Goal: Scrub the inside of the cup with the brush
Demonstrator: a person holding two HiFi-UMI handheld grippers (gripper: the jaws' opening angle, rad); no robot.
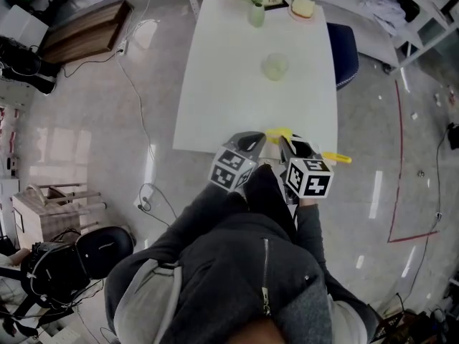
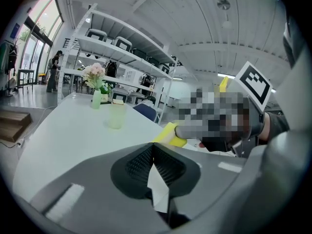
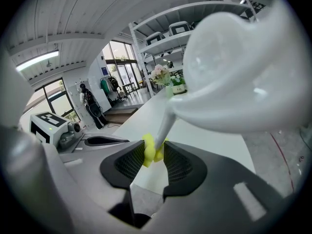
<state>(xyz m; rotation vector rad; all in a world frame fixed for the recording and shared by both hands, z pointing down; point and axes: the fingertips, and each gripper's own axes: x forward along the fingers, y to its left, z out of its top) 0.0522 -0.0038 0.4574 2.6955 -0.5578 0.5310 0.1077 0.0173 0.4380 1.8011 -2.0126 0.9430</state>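
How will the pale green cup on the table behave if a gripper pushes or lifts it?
The cup looks thin and translucent, so it is probably light and may slide on the smooth white table when pushed. It stands upright and is not tall, so tipping seems less likely.

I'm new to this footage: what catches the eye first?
The right hand-held gripper clamps a yellow-and-white brush, whose white end looms in its view. The pale green cup stands untouched in the middle of the white table; the left hand-held gripper is shut and empty.
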